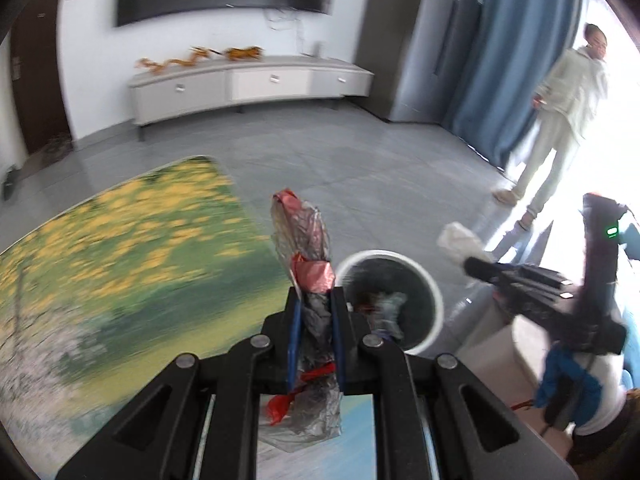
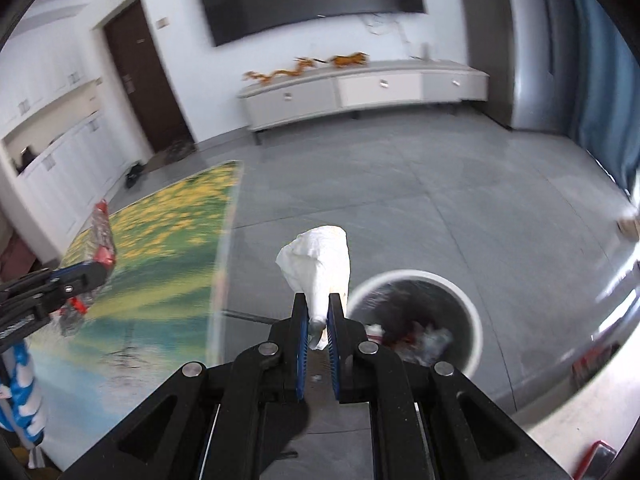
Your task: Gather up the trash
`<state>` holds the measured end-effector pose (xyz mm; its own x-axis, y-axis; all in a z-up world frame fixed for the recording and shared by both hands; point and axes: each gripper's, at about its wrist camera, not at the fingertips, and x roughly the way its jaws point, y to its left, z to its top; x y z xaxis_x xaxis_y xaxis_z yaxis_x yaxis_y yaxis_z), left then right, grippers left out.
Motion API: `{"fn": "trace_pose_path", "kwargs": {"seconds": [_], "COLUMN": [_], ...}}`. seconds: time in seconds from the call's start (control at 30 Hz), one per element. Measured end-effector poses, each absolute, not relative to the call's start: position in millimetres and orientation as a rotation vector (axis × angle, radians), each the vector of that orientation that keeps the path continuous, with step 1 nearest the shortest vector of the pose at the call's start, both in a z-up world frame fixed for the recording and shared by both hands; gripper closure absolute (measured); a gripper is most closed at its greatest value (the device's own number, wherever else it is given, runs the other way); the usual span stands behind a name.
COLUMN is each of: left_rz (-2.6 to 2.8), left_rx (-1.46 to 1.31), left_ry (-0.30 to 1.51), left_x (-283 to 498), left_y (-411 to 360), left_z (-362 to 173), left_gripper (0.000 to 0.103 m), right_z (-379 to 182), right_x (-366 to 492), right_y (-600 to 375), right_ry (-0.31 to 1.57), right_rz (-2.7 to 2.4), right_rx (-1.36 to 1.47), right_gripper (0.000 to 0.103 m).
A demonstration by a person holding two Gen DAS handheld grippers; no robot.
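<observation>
Left gripper [image 1: 316, 300] clamped on a crinkly red-and-clear wrapper [image 1: 304, 240], right gripper [image 2: 318, 304] pinching a white tissue [image 2: 318, 264], both just beside the half-full trash bin [image 2: 472, 300], so looks like drop-off time: move over the rim, let go.

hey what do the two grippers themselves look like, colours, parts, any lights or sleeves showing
Both are matte black linkage frames with round silver pivot pins. The left gripper and right gripper each have flat fingers faced with blue pads. Seen from the left wrist camera, the right unit carries a black upright housing with a small green light. A blue-and-white sleeve shows beside the left unit.
</observation>
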<state>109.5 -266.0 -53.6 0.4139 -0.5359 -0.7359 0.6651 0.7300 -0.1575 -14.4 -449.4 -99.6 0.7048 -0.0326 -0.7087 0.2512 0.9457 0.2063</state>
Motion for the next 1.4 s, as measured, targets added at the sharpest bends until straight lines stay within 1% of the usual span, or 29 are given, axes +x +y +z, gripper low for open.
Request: {"fn": "trace_pose_path", "kwargs": {"seconds": [0.17, 0.3, 0.5, 0.53, 0.6, 0.63, 0.7, 0.77, 0.93, 1.03, 1.17, 1.33, 1.4], "left_rz": [-0.846, -0.888, -0.900, -0.904, -0.904, -0.903, -0.901, -0.899, -0.897, -0.893, -0.869, -0.805, -0.782], "left_rx": [0.191, 0.193, 0.187, 0.185, 0.186, 0.188, 0.174, 0.158, 0.139, 0.139, 0.157, 0.169, 0.168], "left_ry": [0.924, 0.996, 1.061, 1.069, 1.081, 1.084, 1.090, 1.088, 1.071, 1.042, 0.973, 0.905, 0.889], "left_x": [118.6, 128.0, 144.9, 145.7, 149.2, 150.2, 153.6, 155.2, 152.4, 147.6, 135.8, 128.4, 124.9], "left_y": [-333.6, -384.8, -432.2, -436.2, -443.5, -445.6, -445.0, -444.7, -435.9, -426.9, -408.1, -372.3, -354.6], "left_z": [-66.8, -87.5, -116.3, -119.7, -126.7, -129.2, -133.8, -134.9, -130.1, -121.1, -101.3, -77.7, -70.7], "left_gripper": [0.090, 0.090, 0.089, 0.088, 0.086, 0.083, 0.066, 0.057, 0.057, 0.057, 0.056, 0.053, 0.052], "right_z": [-124.4, -147.3, -174.1, -179.0, -185.3, -188.5, -193.0, -194.4, -189.1, -183.3, -169.5, -145.0, -135.6], "right_x": [-8.7, 2.8, 20.8, 23.3, 25.1, 26.1, 26.8, 23.6, 14.4, 7.4, 1.4, -5.6, -8.3], "right_y": [-492.7, -519.6, -538.6, -540.9, -541.9, -543.9, -546.1, -548.3, -548.1, -547.2, -538.2, -515.7, -508.3], "right_ry": [0.820, 0.861, 0.918, 0.926, 0.937, 0.940, 0.949, 0.951, 0.931, 0.912, 0.884, 0.837, 0.822], "right_rz": [-0.226, -0.266, -0.279, -0.285, -0.304, -0.313, -0.332, -0.348, -0.380, -0.400, -0.413, -0.415, -0.414], "right_rx": [0.365, 0.405, 0.435, 0.439, 0.444, 0.448, 0.452, 0.455, 0.458, 0.452, 0.431, 0.398, 0.383], "right_gripper": [0.093, 0.091, 0.091, 0.090, 0.074, 0.071, 0.060, 0.057, 0.054, 0.048, 0.047, 0.042, 0.037]}}
